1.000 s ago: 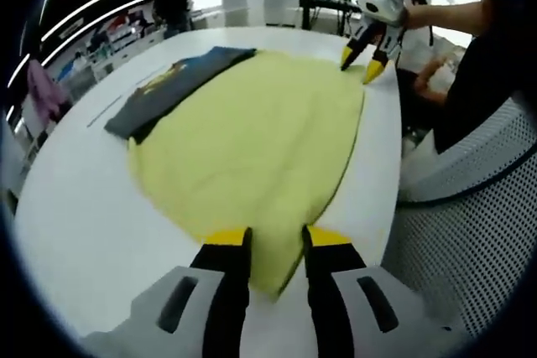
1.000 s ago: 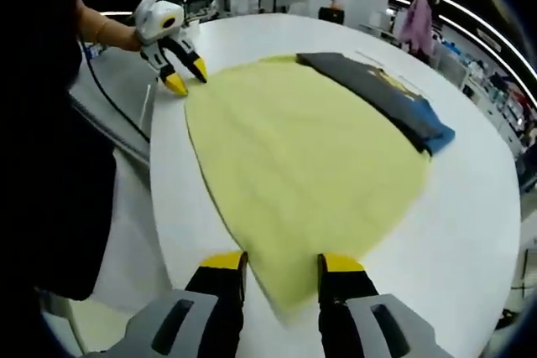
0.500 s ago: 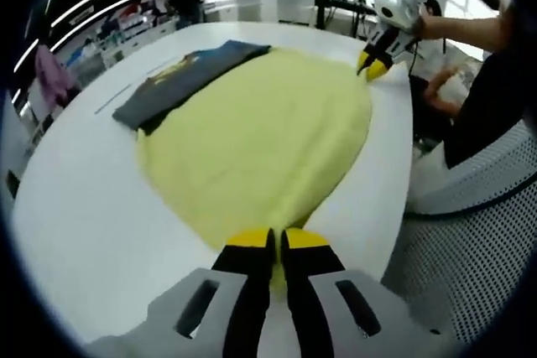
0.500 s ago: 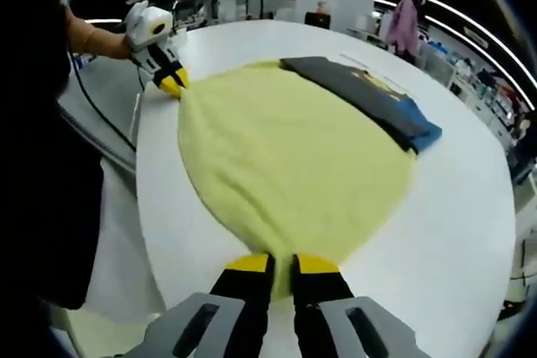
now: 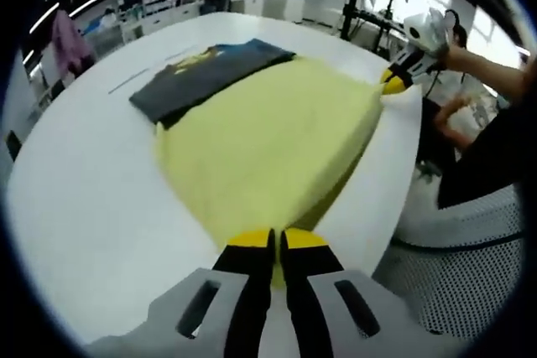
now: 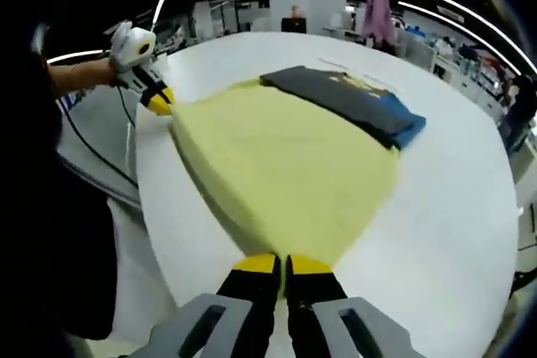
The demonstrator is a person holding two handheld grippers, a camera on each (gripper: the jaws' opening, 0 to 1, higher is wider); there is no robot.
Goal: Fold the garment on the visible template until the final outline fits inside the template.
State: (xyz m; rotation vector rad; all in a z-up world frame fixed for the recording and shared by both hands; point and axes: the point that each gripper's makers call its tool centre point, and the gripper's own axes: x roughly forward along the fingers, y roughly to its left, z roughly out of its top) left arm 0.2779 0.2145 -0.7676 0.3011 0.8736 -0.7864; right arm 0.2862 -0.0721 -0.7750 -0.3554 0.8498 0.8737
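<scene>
- Presently: yellow garment, spread on white table, near edge lifted.
- Left gripper: jaws clamped on one garment corner.
- Right gripper: jaws clamped on other corner.
- Dark folded shirt: touching garment's far edge.

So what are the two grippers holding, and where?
Both hold the yellow garment: the left gripper pinches one near corner, and the right gripper pinches the other corner along the same edge.

The left gripper pinches the near corner of the yellow garment on the white table. The right gripper pinches the far corner, lifting that edge. A dark folded shirt lies just beyond the garment.
</scene>
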